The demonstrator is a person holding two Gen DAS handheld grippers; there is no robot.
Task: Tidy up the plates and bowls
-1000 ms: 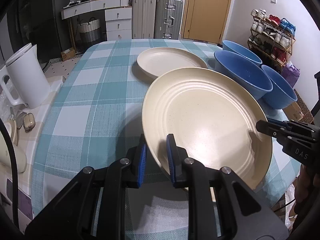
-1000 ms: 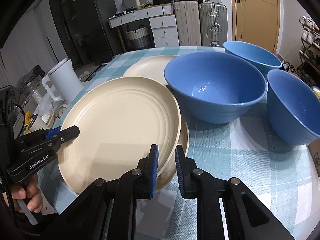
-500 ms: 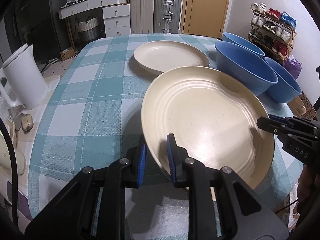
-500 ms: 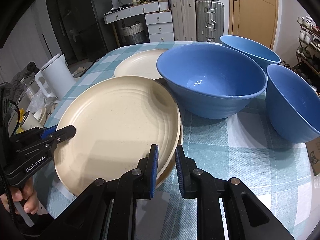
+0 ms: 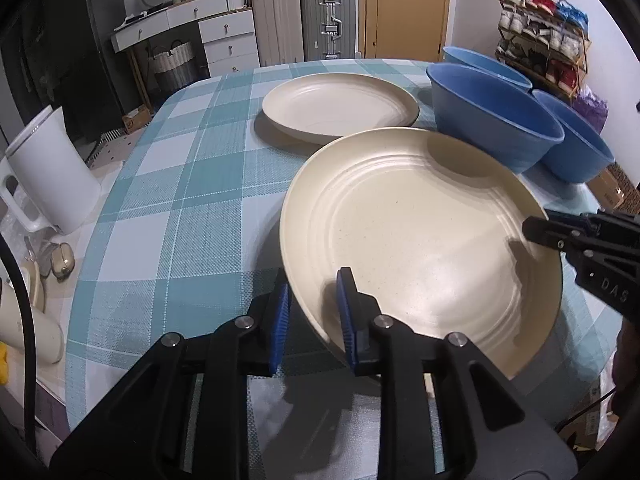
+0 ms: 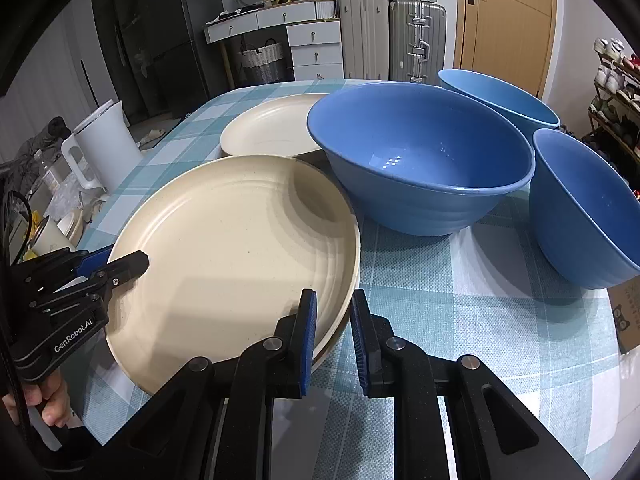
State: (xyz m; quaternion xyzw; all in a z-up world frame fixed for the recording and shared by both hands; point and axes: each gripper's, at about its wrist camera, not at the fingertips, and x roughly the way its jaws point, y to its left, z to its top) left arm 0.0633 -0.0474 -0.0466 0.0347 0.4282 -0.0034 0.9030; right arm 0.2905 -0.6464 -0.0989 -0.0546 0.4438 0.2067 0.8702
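At lower centre of both wrist views, my left gripper (image 5: pixel 312 312) and right gripper (image 6: pixel 333 332) stay clamped on opposite rims of the cream plate (image 5: pixel 420 248), now lower over the desk (image 5: pixel 168 184), nearer the second plate (image 5: pixel 340 108); stacking looks imminent.

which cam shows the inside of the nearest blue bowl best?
Right wrist: it looks down into the big blue bowl, showing its whole rim and bottom. Left wrist shows the same bowl side-on, mostly outer wall, with only a sliver of the inside.
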